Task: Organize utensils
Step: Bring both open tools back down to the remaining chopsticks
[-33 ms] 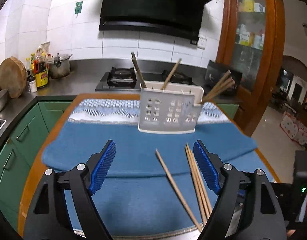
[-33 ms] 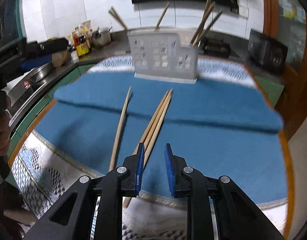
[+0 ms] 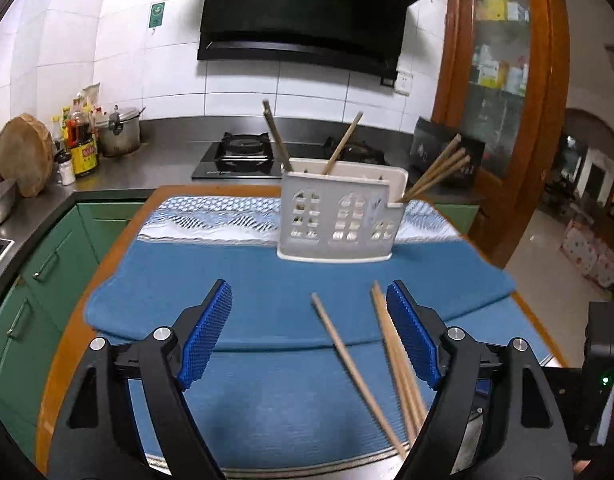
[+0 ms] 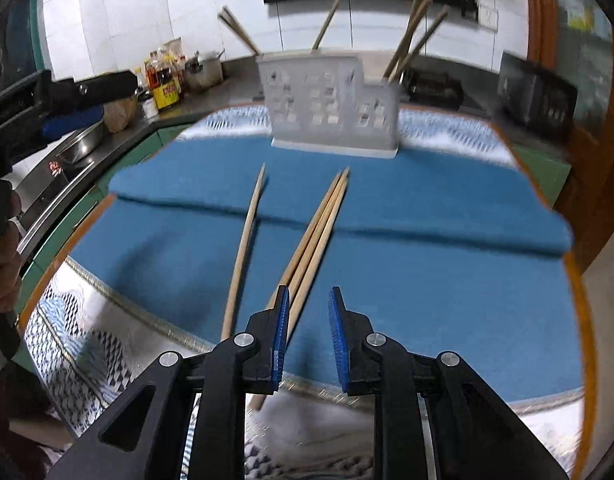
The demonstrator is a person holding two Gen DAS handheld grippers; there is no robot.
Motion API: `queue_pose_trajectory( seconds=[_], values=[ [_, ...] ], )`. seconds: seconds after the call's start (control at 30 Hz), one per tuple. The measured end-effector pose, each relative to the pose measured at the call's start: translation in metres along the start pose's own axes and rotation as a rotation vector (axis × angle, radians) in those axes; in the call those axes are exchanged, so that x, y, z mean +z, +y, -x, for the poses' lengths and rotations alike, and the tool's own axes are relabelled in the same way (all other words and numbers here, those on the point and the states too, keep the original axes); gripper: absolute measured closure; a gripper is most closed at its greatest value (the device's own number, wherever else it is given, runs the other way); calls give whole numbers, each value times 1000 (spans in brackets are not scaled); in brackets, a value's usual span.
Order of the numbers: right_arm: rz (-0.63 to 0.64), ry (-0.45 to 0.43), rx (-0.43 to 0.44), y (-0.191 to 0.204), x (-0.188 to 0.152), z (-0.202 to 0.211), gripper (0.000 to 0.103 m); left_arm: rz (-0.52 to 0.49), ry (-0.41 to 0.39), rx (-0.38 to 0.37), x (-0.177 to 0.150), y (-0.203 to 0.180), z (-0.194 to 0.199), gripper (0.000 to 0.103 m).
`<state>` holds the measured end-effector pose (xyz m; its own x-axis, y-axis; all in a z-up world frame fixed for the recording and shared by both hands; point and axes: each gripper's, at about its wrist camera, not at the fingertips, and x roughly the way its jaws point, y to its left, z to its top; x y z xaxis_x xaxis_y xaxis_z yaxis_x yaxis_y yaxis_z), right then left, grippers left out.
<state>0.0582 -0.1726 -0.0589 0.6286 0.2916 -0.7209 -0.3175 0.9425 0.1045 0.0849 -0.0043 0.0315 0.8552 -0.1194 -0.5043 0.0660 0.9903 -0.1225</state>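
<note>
Where left view lacks it: hand [image 4: 3, 268] beside loose chopsticks [image 4: 315, 232].

left fingers [image 3: 209, 332] opening, right fingers [image 4: 281, 332] closing, empty

A: What sort of place?
B: Home kitchen. Gas hob [image 3: 237, 152] w/ black extractor hood [image 3: 307, 12] above, tiled wall, steel counter w/ sauce bottles [image 3: 83, 148] & pot [image 3: 119, 130], green cabinets [image 3: 47, 264].

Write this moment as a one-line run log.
left gripper: opening, empty | right gripper: closing, empty | chopsticks: on blue cloth
</note>
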Motion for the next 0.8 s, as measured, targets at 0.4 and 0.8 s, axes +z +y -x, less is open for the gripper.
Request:
queue_pose_trajectory(
  seconds=[0.4,0.8],
  values=[
    [-90,62,15,11,-21,-31,92,41,31,47,-26,34,-10,21],
    [-101,75,-40,16,-23,-35,94,73,74,55,-48,37,-13,20]
  ],
)
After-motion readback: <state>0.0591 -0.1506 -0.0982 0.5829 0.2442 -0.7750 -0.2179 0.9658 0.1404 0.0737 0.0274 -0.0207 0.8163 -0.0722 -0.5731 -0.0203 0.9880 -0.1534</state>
